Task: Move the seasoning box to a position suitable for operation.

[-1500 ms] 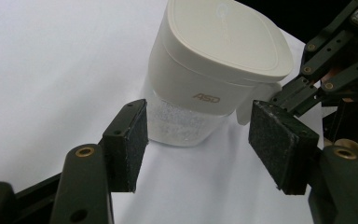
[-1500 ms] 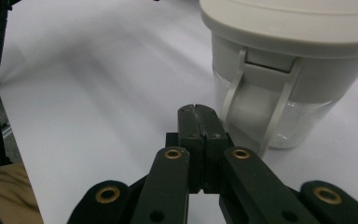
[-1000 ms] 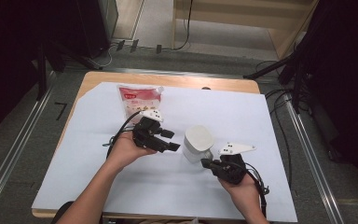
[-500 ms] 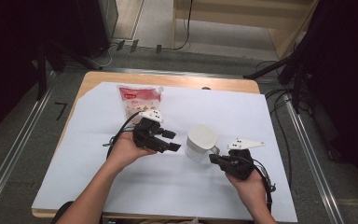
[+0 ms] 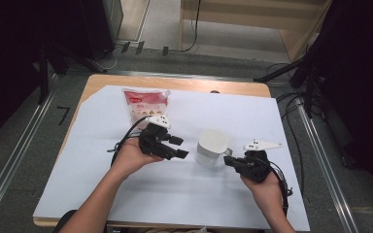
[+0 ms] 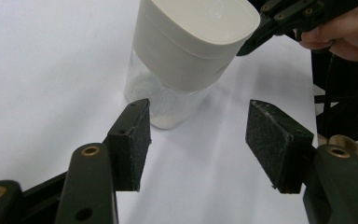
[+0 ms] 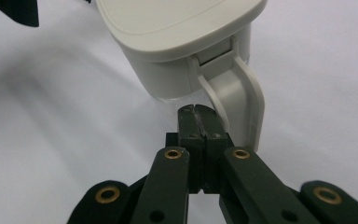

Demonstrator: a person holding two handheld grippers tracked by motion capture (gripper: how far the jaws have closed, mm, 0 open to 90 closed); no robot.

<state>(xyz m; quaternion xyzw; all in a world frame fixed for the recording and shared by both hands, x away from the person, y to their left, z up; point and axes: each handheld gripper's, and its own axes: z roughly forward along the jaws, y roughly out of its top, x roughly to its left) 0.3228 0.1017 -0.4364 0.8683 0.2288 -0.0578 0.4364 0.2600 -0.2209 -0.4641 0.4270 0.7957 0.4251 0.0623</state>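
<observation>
A white jug point(image 5: 212, 145) with a clear lower part and a white lid stands upright in the middle of the white sheet. My left gripper point(image 5: 178, 147) lies to its left, pointing at it, and is open. In the left gripper view the pads point(image 6: 135, 135) stand short of the jug point(image 6: 186, 51), touching nothing. My right gripper point(image 5: 228, 160) sits at the jug's right, shut with nothing between its pads. In the right gripper view its tips point(image 7: 197, 114) are close against the jug's handle point(image 7: 244, 93), just below the lid point(image 7: 177, 28).
A red and white pouch point(image 5: 143, 104) lies flat at the back left of the white sheet point(image 5: 272, 121). The sheet covers a wooden table point(image 5: 175, 82). Cables trail from both grippers. A metal rail point(image 5: 320, 160) runs along the right side.
My right hand has moved to the right and slightly away from the person, staying at the jug's handle side. The left hand has kept still.
</observation>
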